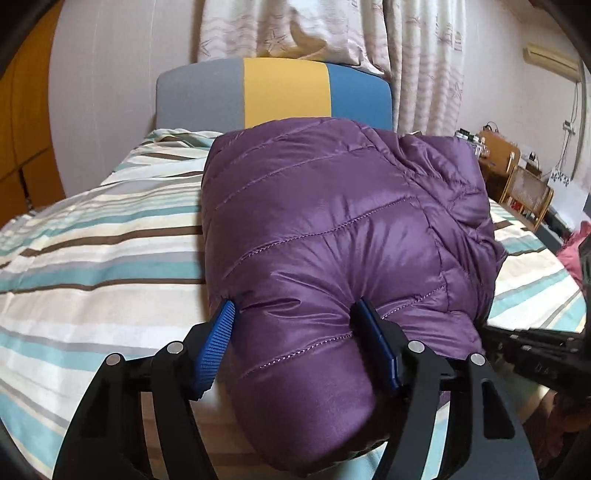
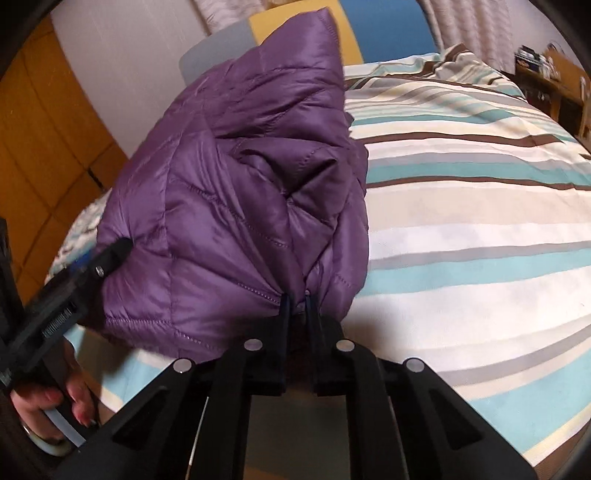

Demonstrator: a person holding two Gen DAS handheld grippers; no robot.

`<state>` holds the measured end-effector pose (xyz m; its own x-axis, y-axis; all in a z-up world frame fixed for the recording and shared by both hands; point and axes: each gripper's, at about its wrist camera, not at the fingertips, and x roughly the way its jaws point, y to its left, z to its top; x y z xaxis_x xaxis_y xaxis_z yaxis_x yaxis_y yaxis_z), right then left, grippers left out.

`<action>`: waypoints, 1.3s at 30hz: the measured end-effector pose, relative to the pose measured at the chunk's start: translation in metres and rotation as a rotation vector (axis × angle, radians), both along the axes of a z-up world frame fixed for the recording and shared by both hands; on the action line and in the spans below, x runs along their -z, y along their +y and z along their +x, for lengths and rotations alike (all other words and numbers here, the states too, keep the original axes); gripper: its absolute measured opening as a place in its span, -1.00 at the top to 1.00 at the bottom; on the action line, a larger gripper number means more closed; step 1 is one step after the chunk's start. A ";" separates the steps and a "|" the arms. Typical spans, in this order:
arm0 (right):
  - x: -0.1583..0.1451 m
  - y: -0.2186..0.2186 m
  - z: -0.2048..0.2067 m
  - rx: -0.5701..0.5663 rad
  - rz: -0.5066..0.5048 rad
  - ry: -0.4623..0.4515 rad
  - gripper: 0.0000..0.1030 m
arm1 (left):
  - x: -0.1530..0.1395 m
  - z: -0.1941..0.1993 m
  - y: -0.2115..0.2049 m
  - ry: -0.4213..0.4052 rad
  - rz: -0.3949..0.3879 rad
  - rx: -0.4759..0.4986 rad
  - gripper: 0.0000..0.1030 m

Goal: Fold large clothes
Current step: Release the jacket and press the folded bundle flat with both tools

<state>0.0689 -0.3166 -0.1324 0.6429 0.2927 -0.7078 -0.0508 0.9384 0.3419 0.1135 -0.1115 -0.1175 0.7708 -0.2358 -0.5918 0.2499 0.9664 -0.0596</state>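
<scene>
Both tongs clamp the purple jacket's near edge: left tongs [image 1: 295,325] around a thick puffy roll, right tongs [image 2: 297,301] pinching a thin bunch. Jacket [image 1: 332,221] lies ahead on striped bed [image 1: 92,258], quilted, shiny, folded bulky. Lift evenly, keep edges aligned; slippery fabric may slide.

Hidden behind the purple jacket [image 2: 236,206]
It covers much of the headboard [image 2: 388,33]; shelf clutter [image 1: 517,162] is too small to identify.
</scene>
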 end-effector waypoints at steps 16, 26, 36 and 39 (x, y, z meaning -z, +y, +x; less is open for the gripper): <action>-0.115 -0.011 0.008 0.068 -0.107 -0.218 0.20 | -0.089 0.044 0.030 -0.027 -0.090 -0.136 -0.78; -0.135 0.031 0.121 0.082 -0.028 -0.200 0.09 | -0.083 0.111 0.032 0.130 -0.140 -0.341 -0.78; -0.078 0.024 0.175 0.071 -0.174 -0.187 0.24 | -0.050 0.135 -0.009 0.172 -0.074 -0.242 -0.78; -0.061 0.017 0.179 0.089 -0.159 -0.169 0.24 | -0.042 0.143 -0.016 0.185 -0.042 -0.249 -0.81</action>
<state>0.2477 -0.3000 -0.0717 0.7746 0.1232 -0.6203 -0.0093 0.9830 0.1836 0.2561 -0.1274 -0.0757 0.6880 -0.0806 -0.7212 -0.0129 0.9923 -0.1232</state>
